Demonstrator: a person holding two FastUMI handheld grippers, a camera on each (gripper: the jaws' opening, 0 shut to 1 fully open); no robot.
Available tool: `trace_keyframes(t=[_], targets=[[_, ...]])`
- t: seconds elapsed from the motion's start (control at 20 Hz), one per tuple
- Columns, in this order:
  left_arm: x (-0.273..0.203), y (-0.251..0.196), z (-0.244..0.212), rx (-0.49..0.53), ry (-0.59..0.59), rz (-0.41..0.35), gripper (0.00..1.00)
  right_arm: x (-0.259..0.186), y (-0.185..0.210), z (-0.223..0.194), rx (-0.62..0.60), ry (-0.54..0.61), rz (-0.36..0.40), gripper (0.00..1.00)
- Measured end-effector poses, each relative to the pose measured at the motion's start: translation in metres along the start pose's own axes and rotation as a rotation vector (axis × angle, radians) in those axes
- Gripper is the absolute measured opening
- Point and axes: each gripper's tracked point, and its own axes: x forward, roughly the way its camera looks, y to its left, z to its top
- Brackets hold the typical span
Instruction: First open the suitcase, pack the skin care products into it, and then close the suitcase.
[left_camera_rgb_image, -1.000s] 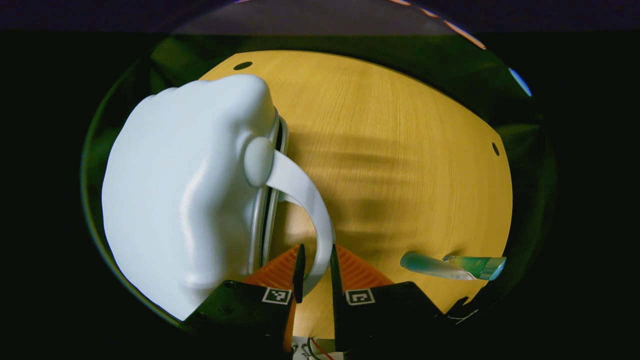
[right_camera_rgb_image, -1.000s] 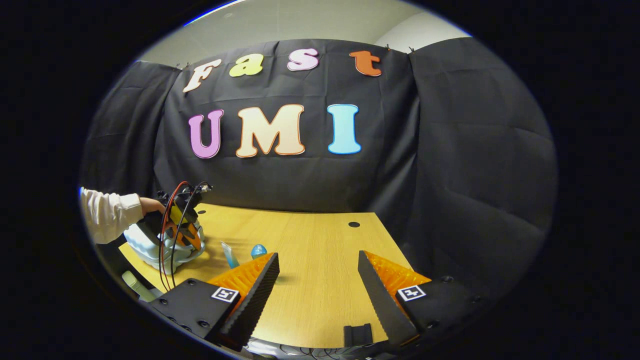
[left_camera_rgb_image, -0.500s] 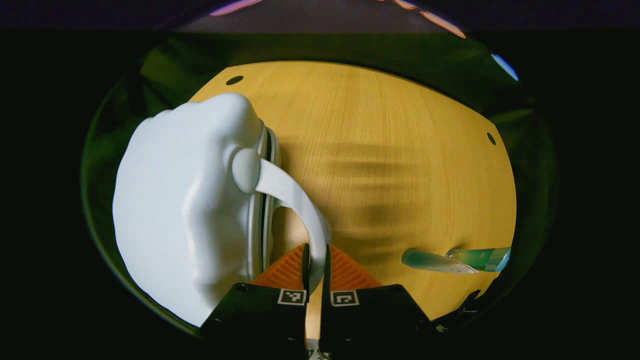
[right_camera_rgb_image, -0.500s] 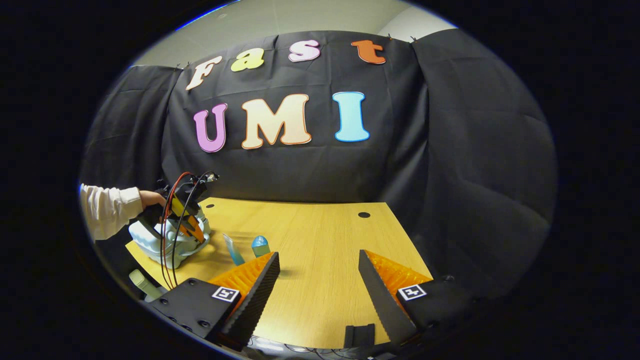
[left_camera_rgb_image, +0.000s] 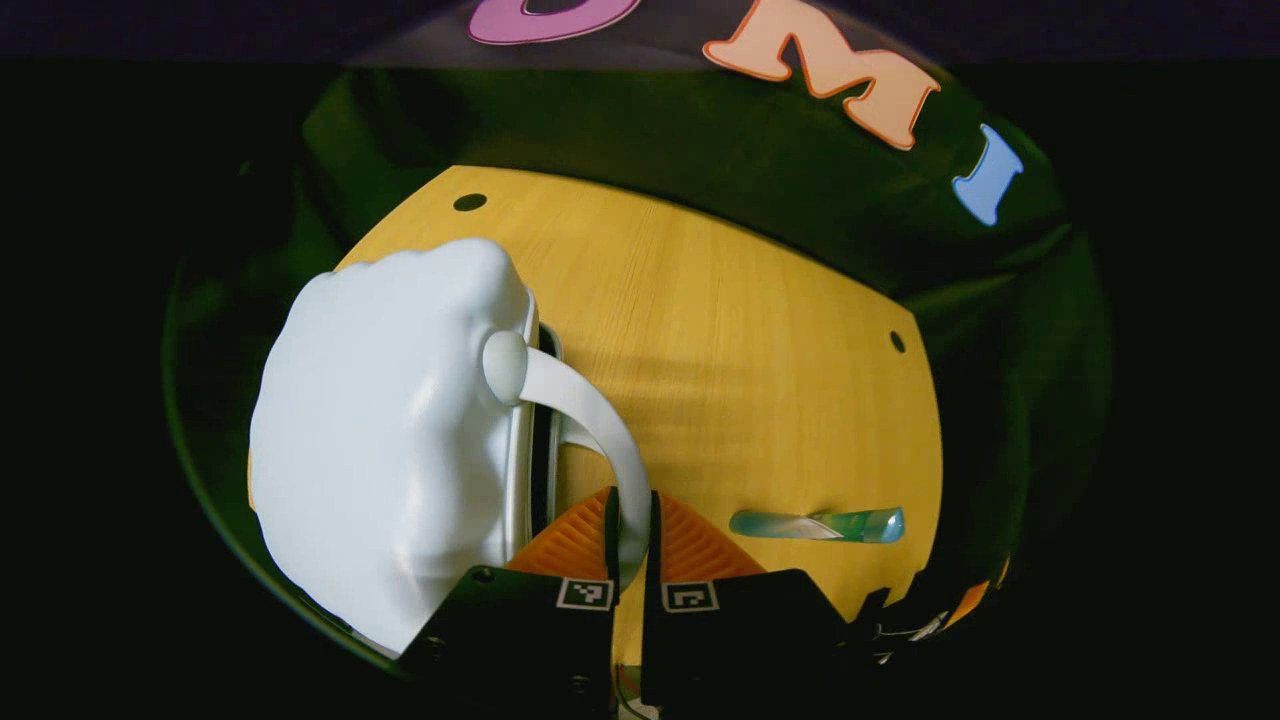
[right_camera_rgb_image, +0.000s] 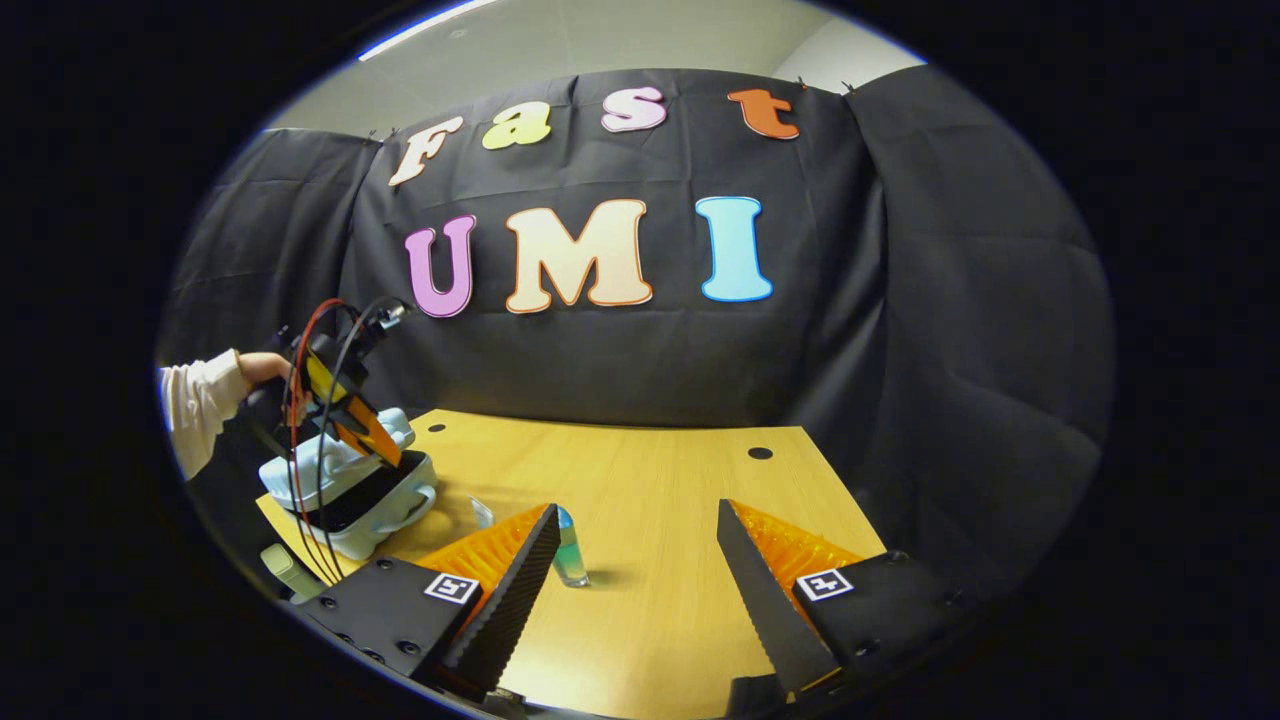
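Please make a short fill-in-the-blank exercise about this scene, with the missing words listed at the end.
1. The left tool is shut on the white ____ of the suitcase.
2. The suitcase lid is partly ____, showing a dark gap in the right gripper view.
3. The right tool hovers over the wooden table with its fingers ____.
4. A tube lies on the ____ beside the suitcase.

Missing words: handle; open; open; table

Staged recording booth rather than a home, black cloth wall (right_camera_rgb_image: 900, 300) draped and clipped behind, pale wooden desk (right_camera_rgb_image: 650, 500) with cable holes, plain ceiling (right_camera_rgb_image: 620, 40) above the cloth
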Motion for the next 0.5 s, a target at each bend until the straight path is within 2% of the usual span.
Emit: trace_keyframes(t=[0.25,0.5], targets=[[-0.050,-0.002,0.031,-0.045,-0.104,-0.131,0.04,0.008,0.050,0.012,0.014,-0.028,-0.023,0.99],[-0.084,0.017,0.053,-0.072,-0.185,-0.208,0.03,0.013,0.096,0.026,0.015,-0.062,-0.053,0.99]])
